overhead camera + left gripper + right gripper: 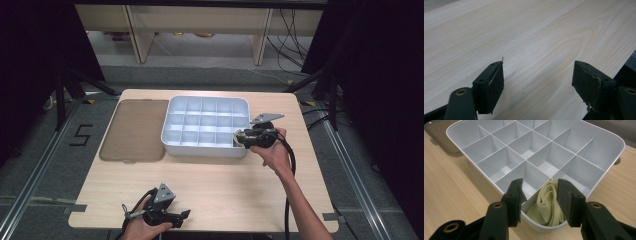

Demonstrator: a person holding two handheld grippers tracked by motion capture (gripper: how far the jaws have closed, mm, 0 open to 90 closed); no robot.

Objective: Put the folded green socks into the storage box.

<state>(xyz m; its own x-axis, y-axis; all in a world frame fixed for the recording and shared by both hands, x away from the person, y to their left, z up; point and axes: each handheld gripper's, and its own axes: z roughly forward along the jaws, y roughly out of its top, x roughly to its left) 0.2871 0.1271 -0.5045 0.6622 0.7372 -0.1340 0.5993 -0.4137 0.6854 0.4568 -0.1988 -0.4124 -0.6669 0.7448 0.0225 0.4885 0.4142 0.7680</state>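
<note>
I read right gripper point(539, 195) released, jaws parted over rolled yellow cloth point(547, 206), seated in near-right corner cell of white divider tray point(599, 152). Left gripper point(537, 82) gapes idle, parked at table point(524, 30) near edge, leaving tray approach free.

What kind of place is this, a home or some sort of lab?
Probably a lab or recording studio: black curtains hang on both sides, loose cables trail over the floor, and a taped number marks the floor beside the wooden table.

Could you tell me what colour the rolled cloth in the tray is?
Pale yellow cloth; right gripper view shows it best.
</note>
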